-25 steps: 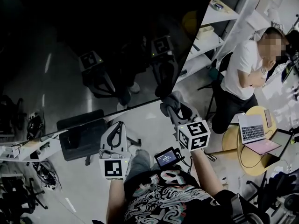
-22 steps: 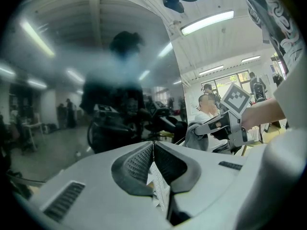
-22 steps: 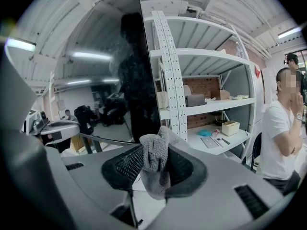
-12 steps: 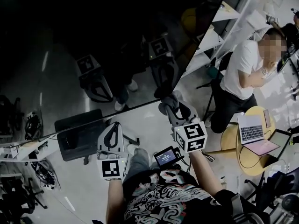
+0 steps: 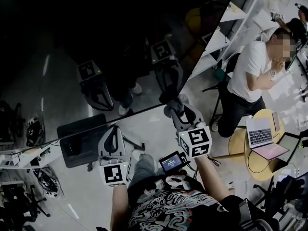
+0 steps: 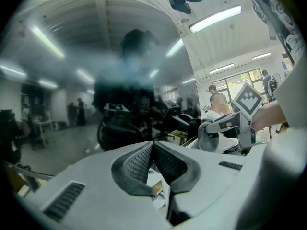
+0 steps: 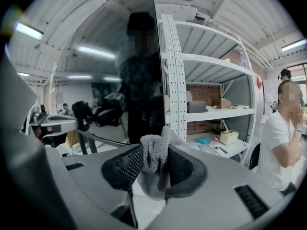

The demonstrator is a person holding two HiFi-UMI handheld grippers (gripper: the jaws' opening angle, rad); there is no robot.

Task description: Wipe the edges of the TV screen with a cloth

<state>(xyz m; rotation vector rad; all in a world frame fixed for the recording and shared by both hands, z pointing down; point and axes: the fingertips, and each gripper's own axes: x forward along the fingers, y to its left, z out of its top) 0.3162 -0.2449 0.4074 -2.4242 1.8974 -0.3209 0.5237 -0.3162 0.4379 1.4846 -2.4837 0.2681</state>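
The dark, glossy TV screen (image 5: 96, 42) fills the upper left of the head view and mirrors both grippers. My right gripper (image 5: 179, 110) is shut on a grey cloth (image 5: 174, 106), which sits at the screen's lower right corner. In the right gripper view the cloth (image 7: 154, 164) bulges up between the pads, with the TV screen (image 7: 96, 80) and its right edge just ahead. My left gripper (image 5: 112, 131) hovers just below the screen's bottom edge, left of the right one. Its jaws are shut with nothing between them (image 6: 153, 147).
A person in a white shirt (image 5: 250, 76) stands at the right, beside white shelves (image 5: 226, 28). A round yellow table (image 5: 255, 170) carries an open laptop (image 5: 262, 134). A black chair (image 5: 84, 141) stands below the screen's bottom edge. A small lit device (image 5: 172, 162) hangs near my chest.
Both grippers have drifted slightly to the left along the screen's bottom edge. The cloth stays pinched in the right gripper near the lower right corner.
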